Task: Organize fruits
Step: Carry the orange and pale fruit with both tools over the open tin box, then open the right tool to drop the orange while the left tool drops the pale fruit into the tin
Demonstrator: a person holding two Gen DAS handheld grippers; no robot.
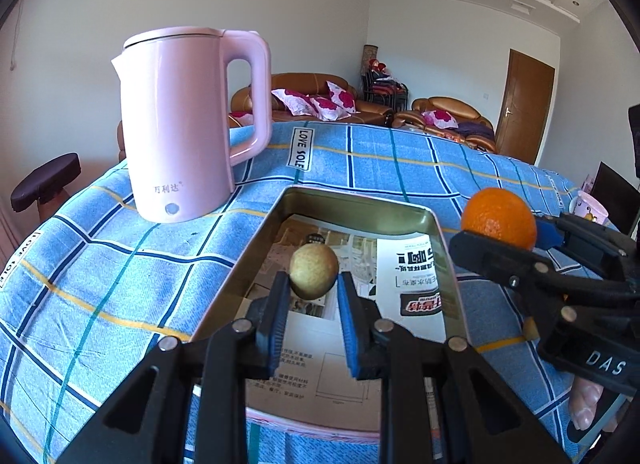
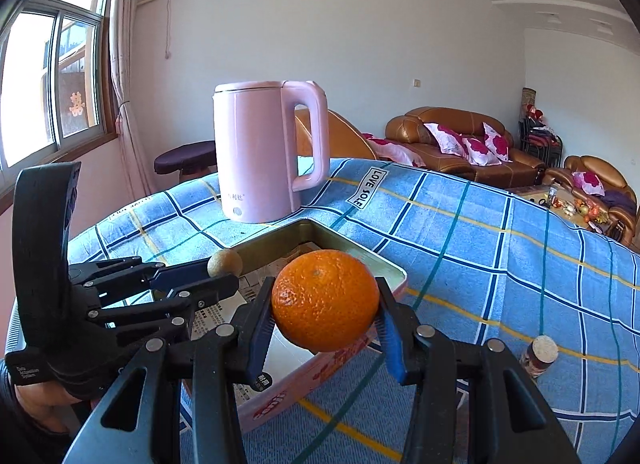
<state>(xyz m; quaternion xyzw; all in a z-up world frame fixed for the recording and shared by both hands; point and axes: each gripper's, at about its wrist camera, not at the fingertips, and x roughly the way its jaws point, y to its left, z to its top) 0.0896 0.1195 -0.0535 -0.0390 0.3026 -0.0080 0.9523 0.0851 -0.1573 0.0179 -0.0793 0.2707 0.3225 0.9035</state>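
Between our left gripper pads sits a small yellow-brown fruit, clamped and held over the metal tin lined with newspaper, just ahead of our fingers. Our right gripper squeezes an orange between its blue pads, above the tin's near right corner, with the left gripper off to its left. Beyond the tin, a pink kettle stands on the blue plaid cloth, and a small cork-topped jar sits on the cloth to the right of our right gripper.
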